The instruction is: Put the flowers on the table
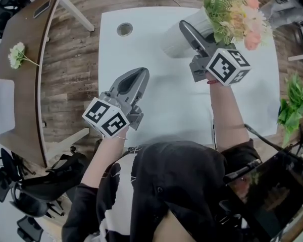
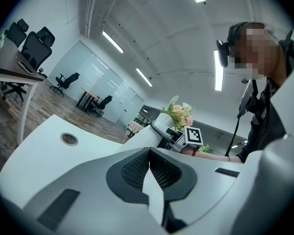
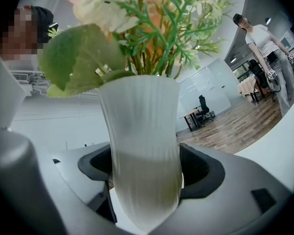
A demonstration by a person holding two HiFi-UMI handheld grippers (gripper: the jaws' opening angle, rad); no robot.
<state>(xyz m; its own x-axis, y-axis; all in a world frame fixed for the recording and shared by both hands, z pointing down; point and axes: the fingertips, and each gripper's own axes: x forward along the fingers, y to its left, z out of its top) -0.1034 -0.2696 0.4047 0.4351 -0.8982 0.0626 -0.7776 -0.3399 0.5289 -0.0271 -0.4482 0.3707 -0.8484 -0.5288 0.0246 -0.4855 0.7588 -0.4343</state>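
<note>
Over the far right part of the white table (image 1: 156, 105), the right gripper (image 1: 188, 30) clamps its two jaws on the sides of a white ribbed vase (image 1: 178, 38). The vase carries the flowers (image 1: 237, 15), a bunch of pink and cream blooms with green fern sprigs. From the right gripper view the vase (image 3: 142, 146) stands upright between the dark pads (image 3: 202, 168), which press on its lower body (whether its base touches the tabletop cannot be told). The left gripper (image 1: 137, 77) hovers over the near left part of the table, well apart from the vase, and the left gripper view shows its jaws brought together at the tips with nothing between them. A round cable hole (image 1: 124, 29) sits in the table's far left area. A single flower sprig (image 1: 16, 54) lies on the brown curved desk (image 1: 28, 84) at the left.
</note>
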